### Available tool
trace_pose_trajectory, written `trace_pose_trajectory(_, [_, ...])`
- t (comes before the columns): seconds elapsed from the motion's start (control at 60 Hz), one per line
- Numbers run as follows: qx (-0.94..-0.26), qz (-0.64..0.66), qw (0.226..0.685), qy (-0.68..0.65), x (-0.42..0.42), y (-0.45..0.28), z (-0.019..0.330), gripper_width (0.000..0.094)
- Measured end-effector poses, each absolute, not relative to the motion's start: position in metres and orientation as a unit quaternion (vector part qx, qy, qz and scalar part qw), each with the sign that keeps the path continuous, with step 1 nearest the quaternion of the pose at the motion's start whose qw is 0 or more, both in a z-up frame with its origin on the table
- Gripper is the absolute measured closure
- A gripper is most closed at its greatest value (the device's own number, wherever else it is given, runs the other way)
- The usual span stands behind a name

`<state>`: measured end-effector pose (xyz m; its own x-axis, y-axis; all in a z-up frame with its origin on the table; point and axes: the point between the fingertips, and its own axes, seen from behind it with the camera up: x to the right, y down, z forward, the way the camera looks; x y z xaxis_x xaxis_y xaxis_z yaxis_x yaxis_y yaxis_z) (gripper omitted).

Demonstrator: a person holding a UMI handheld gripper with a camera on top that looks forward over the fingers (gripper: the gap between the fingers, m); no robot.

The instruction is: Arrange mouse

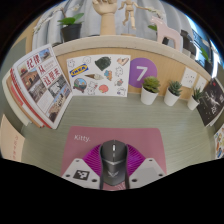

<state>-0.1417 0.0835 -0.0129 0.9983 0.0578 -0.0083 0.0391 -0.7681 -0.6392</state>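
A dark grey mouse [113, 155] sits between my gripper's [113, 162] two fingers, and the magenta pads [94, 160] press against both of its sides. The gripper is shut on the mouse. Under and just ahead of it lies a pink mouse mat [85, 140] with small white lettering, spread on the pale green table. I cannot tell whether the mouse rests on the mat or hangs slightly above it.
Beyond the mat, an open magazine [40, 85] leans at the left, with a yellow-and-white leaflet [98, 75] and a purple card bearing a 7 [143, 72] against the back wall. Small potted plants [150, 90] [174, 92] stand at the right.
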Motion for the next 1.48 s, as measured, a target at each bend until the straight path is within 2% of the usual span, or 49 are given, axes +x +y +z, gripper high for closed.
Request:
trace_pose_trajectory(0.017, [-0.94,0.013,0.339,-0.027,-0.142,0.083,-0.013,0.0632])
trace_pose_trajectory(0.2, [-0.946,0.026,0.324,-0.011,-0.141,0.08,-0.013,0.0445])
trace_pose_trajectory(0.233, [-0.945,0.031,0.324,-0.005,-0.141,0.078,-0.008,0.0383])
trace_pose_trajectory(0.317, [-0.941,0.009,0.339,-0.007,-0.131,0.075,0.015,0.0149])
trace_pose_trajectory(0.383, [-0.936,0.001,0.351,-0.013,-0.132,0.07,0.041,0.0083])
trace_pose_trajectory(0.633, [-0.917,0.008,0.397,-0.032,-0.163,0.015,0.165,0.0081])
trace_pose_trajectory(0.817, [-0.911,0.028,0.411,-0.029,-0.186,-0.038,0.217,0.008])
trace_pose_trajectory(1.017, [-0.905,0.024,0.424,-0.029,-0.184,-0.071,0.246,0.008])
trace_pose_trajectory(1.483, [-0.895,0.031,0.444,-0.024,-0.145,-0.104,0.265,0.0076])
